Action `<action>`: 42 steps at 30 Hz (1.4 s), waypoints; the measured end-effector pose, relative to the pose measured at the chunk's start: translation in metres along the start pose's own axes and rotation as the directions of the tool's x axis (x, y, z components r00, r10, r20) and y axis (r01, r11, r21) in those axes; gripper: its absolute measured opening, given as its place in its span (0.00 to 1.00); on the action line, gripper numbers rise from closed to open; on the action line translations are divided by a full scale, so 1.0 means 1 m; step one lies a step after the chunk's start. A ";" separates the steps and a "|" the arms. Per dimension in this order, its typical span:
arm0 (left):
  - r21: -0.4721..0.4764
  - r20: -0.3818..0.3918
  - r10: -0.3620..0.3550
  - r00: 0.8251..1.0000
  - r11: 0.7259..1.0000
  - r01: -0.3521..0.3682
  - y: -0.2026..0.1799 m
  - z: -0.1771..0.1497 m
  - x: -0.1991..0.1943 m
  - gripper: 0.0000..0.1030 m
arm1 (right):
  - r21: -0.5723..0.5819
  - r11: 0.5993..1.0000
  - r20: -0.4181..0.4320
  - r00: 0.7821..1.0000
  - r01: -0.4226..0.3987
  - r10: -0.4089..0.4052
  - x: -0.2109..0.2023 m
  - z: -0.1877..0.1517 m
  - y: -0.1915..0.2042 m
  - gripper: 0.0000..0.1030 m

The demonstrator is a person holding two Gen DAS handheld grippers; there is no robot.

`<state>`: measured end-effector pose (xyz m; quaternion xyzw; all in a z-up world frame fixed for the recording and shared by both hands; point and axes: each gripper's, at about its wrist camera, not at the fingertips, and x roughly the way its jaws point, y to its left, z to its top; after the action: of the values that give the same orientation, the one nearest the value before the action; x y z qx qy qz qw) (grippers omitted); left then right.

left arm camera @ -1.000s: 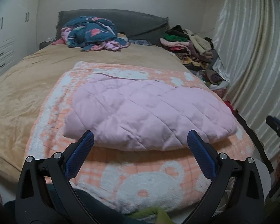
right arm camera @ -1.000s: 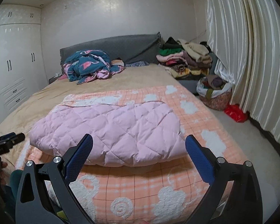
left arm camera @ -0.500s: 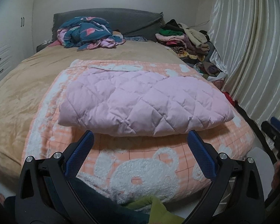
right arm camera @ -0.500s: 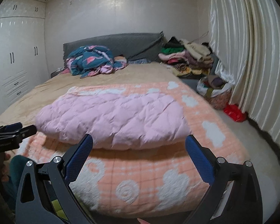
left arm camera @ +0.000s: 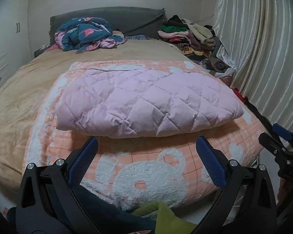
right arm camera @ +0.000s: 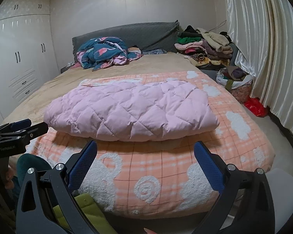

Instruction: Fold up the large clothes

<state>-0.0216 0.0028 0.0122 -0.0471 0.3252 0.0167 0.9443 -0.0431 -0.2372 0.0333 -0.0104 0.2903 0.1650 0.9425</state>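
Left gripper: jaws wide apart, nothing between them; held off the foot of the bed, short of the cloth.
Right gripper: jaws likewise spread and empty; same stand-off, to the right of the left one.
Near edge: orange checked blanket with white bear pattern hangs over the bed's foot, directly ahead of both grippers.
Task item: pink quilted garment, lying in a thick folded slab on the orange blanket, crosswise, its near edge just beyond the fingertips.
Fold state: looks folded at least once; puffy, layers rounded, not crisp. Judged mid-task or close to done.
Middle distance: tan bedsheet, bare to the left of the blanket.
Far: blue flamingo-print bundle by the grey headboard; stacked clothes pile at the far right corner; curtain along the right wall.
Risk 1: padding is springy; a further fold may puff open if released without pressing.
Risk 2: a low pinch at the near edge could catch the orange blanket with the garment and drag both.
Risk 3: gripping only the top layer would peel the slab apart, skewing the edges.
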 end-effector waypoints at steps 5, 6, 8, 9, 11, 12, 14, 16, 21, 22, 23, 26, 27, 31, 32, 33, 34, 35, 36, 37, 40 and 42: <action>-0.003 0.006 -0.009 1.000 1.000 0.009 0.001 -0.001 0.000 0.91 | -0.002 1.000 -0.008 1.000 -0.003 0.003 0.001 -0.001 0.000 0.96; -0.003 0.006 -0.012 1.000 1.000 0.012 0.001 -0.001 0.000 0.91 | -0.003 1.000 -0.010 1.000 -0.007 0.007 0.001 -0.001 0.001 0.96; -0.004 0.003 -0.011 1.000 1.000 0.011 0.001 -0.001 0.000 0.91 | -0.007 1.000 -0.011 1.000 -0.013 0.013 0.002 -0.001 0.002 0.96; -0.001 0.003 -0.012 1.000 1.000 0.012 0.000 -0.001 0.000 0.91 | -0.011 1.000 -0.012 1.000 -0.015 0.015 0.002 -0.002 0.003 0.96; 0.005 0.001 -0.008 1.000 1.000 0.008 0.000 -0.002 0.000 0.91 | -0.015 1.000 -0.018 1.000 -0.020 0.019 0.003 -0.002 0.005 0.96; 0.007 -0.001 -0.005 1.000 1.000 0.005 0.000 -0.002 0.000 0.91 | -0.018 1.000 -0.020 1.000 -0.021 0.021 0.003 -0.003 0.006 0.96; 0.011 -0.002 -0.005 1.000 1.000 0.005 -0.001 -0.002 0.000 0.91 | -0.021 0.999 -0.021 1.000 -0.024 0.024 0.004 -0.003 0.007 0.96; 0.012 -0.004 -0.007 1.000 1.000 0.008 -0.001 -0.003 0.001 0.91 | -0.021 0.999 -0.023 0.999 -0.025 0.024 0.004 -0.003 0.007 0.96; 0.008 -0.003 -0.006 1.000 1.000 0.006 0.001 -0.003 0.002 0.91 | -0.027 0.999 -0.022 0.999 -0.024 0.024 0.004 -0.002 0.009 0.96; 0.007 -0.002 -0.005 1.000 1.000 0.005 0.002 -0.003 0.002 0.91 | -0.028 0.999 -0.022 0.999 -0.026 0.025 0.005 -0.001 0.010 0.96; 0.005 0.000 -0.005 1.000 1.000 0.005 0.002 -0.003 0.002 0.91 | -0.030 0.999 -0.022 0.999 -0.026 0.026 0.005 -0.001 0.011 0.96; -0.001 0.002 -0.011 1.000 1.000 0.011 0.003 -0.004 0.002 0.91 | -0.033 0.999 -0.025 0.999 -0.027 0.026 0.006 0.000 0.012 0.96; 0.001 0.001 -0.010 1.000 1.000 0.010 0.004 -0.004 0.002 0.91 | -0.033 0.999 -0.026 0.999 -0.028 0.027 0.006 0.000 0.012 0.96; 0.000 -0.001 -0.007 1.000 1.000 0.007 0.005 -0.004 0.002 0.91 | -0.030 0.999 -0.027 0.999 -0.033 0.032 0.006 0.001 0.012 0.96; -0.005 0.000 -0.008 1.000 1.000 0.008 0.005 -0.005 0.002 0.91 | -0.032 0.999 -0.028 0.999 -0.031 0.030 0.006 0.001 0.013 0.96; -0.008 0.000 -0.009 1.000 1.000 0.009 0.007 -0.004 0.002 0.91 | -0.033 0.999 -0.029 0.999 -0.031 0.030 0.006 0.001 0.013 0.96; -0.009 0.000 -0.008 1.000 1.000 0.008 0.007 -0.005 0.002 0.91 | -0.035 0.999 -0.030 0.999 -0.033 0.032 0.006 0.001 0.013 0.96; -0.010 -0.001 -0.005 1.000 1.000 0.005 0.008 -0.005 0.003 0.91 | -0.034 0.999 -0.028 0.999 -0.033 0.032 0.006 0.001 0.013 0.96; -0.010 -0.001 -0.005 1.000 1.000 0.005 0.009 -0.004 0.002 0.91 | -0.033 0.999 -0.027 0.999 -0.032 0.031 0.006 0.001 0.013 0.96; -0.010 -0.002 -0.004 1.000 1.000 0.004 0.008 -0.004 0.002 0.91 | -0.032 0.999 -0.028 0.999 -0.032 0.031 0.006 0.001 0.013 0.96; -0.006 0.000 -0.002 1.000 1.000 0.002 0.008 -0.005 0.002 0.91 | -0.035 0.999 -0.028 0.999 -0.034 0.033 0.006 0.001 0.013 0.96; -0.004 0.003 -0.003 1.000 1.000 0.003 0.008 -0.005 0.002 0.91 | -0.034 0.999 -0.030 0.999 -0.033 0.032 0.006 0.001 0.013 0.96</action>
<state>-0.0232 0.0105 0.0066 -0.0495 0.3234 0.0160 0.9448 -0.0421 -0.2228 0.0317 -0.0244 0.3015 0.1850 0.9350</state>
